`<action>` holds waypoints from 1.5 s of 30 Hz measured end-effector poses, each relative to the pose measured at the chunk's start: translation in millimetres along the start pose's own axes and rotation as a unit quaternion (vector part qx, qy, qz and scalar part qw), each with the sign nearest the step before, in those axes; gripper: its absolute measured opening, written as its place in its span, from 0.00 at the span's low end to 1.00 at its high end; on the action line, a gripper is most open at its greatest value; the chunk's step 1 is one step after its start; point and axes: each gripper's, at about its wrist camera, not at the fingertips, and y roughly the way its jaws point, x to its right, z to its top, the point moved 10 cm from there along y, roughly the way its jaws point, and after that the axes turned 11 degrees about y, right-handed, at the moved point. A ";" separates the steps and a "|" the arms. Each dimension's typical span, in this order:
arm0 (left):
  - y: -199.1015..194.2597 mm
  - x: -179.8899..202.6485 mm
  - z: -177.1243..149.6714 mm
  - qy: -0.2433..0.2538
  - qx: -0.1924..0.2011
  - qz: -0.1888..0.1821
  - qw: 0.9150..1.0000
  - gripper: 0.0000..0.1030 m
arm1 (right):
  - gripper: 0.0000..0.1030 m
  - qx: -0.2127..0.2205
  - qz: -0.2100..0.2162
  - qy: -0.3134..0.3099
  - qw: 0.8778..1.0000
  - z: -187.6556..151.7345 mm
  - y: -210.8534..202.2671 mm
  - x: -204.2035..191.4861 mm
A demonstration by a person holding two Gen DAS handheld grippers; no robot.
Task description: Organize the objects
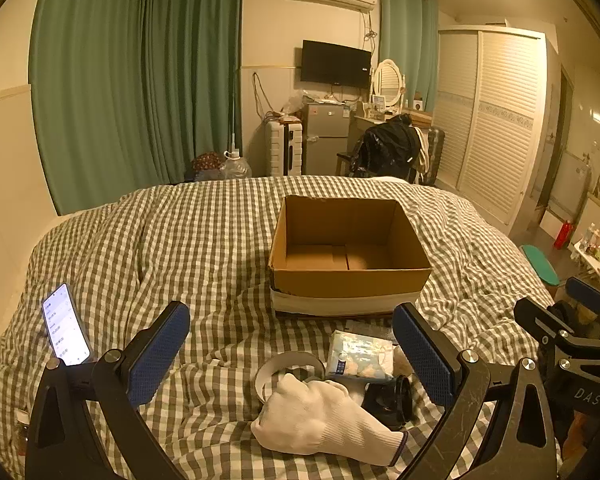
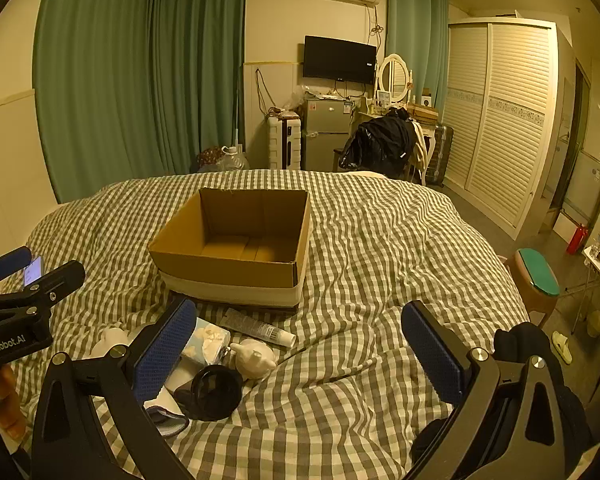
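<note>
An open, empty cardboard box [image 1: 348,276] [image 2: 236,268] stands on the checked bed cover. In front of it lies a small pile: a white glove [image 1: 320,420], a white tape ring [image 1: 288,364], a tissue pack [image 1: 360,354] [image 2: 208,340], a black round lens-like item [image 1: 392,400] [image 2: 216,392], a white tube [image 2: 260,328] and a small white figurine [image 2: 254,358]. My left gripper [image 1: 292,352] is open above the pile, holding nothing. My right gripper [image 2: 300,344] is open over bare bed cover, with the pile at its left finger.
A lit phone [image 1: 66,326] lies on the bed at the left. The bed's right edge drops to the floor, where a green-topped stool [image 2: 536,276] stands. A fridge, chair with dark clothes, and wardrobe stand beyond the bed.
</note>
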 end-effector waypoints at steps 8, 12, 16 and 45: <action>0.1 0.6 -0.5 0.002 -0.001 0.000 1.000 1.00 | 1.00 -0.001 -0.001 0.001 1.000 -2.4 2.7 1.0; 0.3 0.6 -0.5 0.003 -0.001 -0.001 1.000 1.00 | 1.00 -0.001 -0.001 0.002 1.000 -3.4 2.9 1.1; -0.1 1.7 -1.3 0.004 0.001 -0.002 1.000 1.00 | 1.00 -0.001 -0.002 0.002 1.000 -2.4 2.9 1.1; 0.7 3.5 -1.5 0.003 0.001 -0.010 1.000 1.00 | 1.00 -0.002 -0.008 0.006 1.000 -9.9 4.2 2.6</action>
